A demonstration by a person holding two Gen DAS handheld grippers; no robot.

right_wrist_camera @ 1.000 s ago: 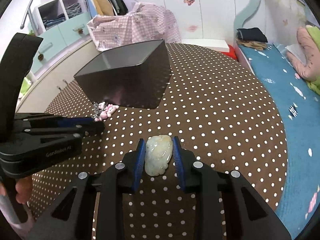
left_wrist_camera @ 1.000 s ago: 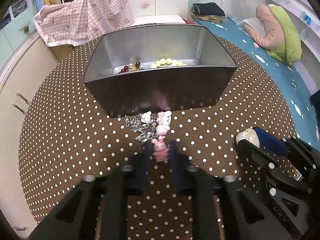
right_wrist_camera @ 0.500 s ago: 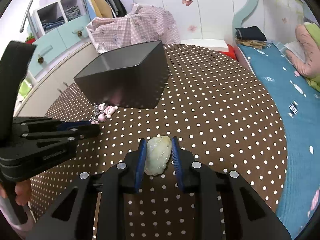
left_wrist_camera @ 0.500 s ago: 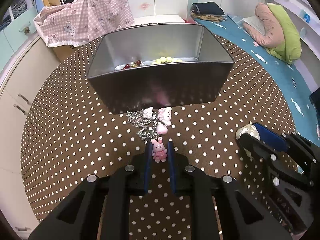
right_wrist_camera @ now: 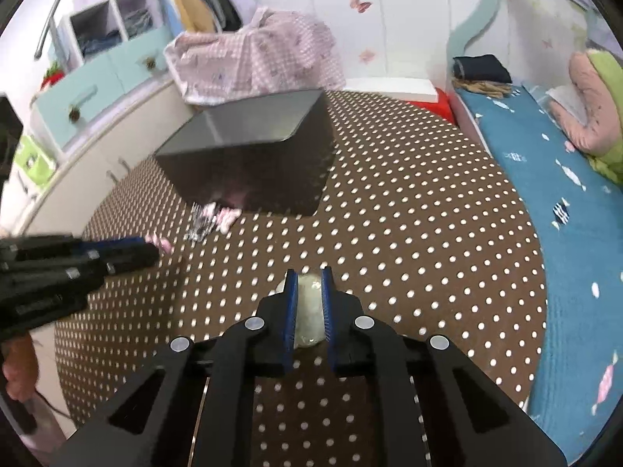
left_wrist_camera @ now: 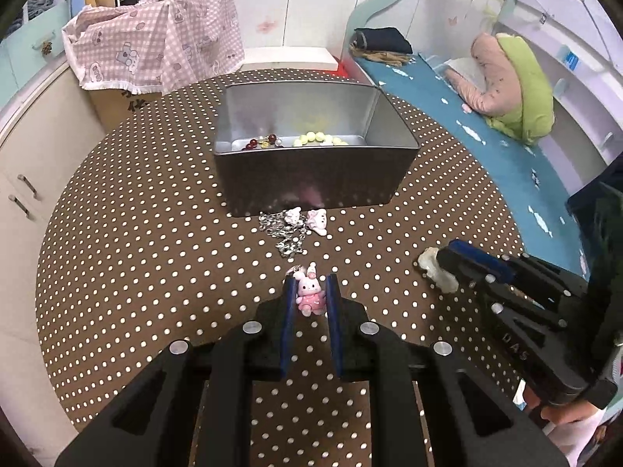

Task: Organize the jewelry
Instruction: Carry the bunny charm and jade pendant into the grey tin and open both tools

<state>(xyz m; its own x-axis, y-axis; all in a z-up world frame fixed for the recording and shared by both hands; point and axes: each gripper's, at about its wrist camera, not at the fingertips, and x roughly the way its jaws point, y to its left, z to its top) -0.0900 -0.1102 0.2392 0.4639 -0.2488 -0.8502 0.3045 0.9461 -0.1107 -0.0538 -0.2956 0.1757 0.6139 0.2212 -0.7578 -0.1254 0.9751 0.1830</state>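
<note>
My left gripper (left_wrist_camera: 310, 286) is shut on a small pink bunny charm (left_wrist_camera: 308, 295), lifted clear of the silver chain with white charms (left_wrist_camera: 293, 225) that lies before the grey metal box (left_wrist_camera: 315, 179). Red beads (left_wrist_camera: 263, 141) and yellow-green beads (left_wrist_camera: 316, 138) lie inside the box. My right gripper (right_wrist_camera: 308, 278) is shut on a pale green jade pendant (right_wrist_camera: 307, 313) over the dotted tablecloth. The pendant (left_wrist_camera: 436, 270) and the right gripper also show at the right of the left wrist view. The left gripper with the pink charm (right_wrist_camera: 159, 243) shows at the left of the right wrist view.
The round table with a brown polka-dot cloth (left_wrist_camera: 155, 233) stands beside a bed with a blue sheet (left_wrist_camera: 486, 148). A pink checked cloth (left_wrist_camera: 155, 46) covers something behind the table. White cabinets (left_wrist_camera: 23, 179) stand at the left.
My left gripper closed on the pink bunny and pulled it back, away from the chain. My right gripper closed tighter on the jade pendant and lifted it.
</note>
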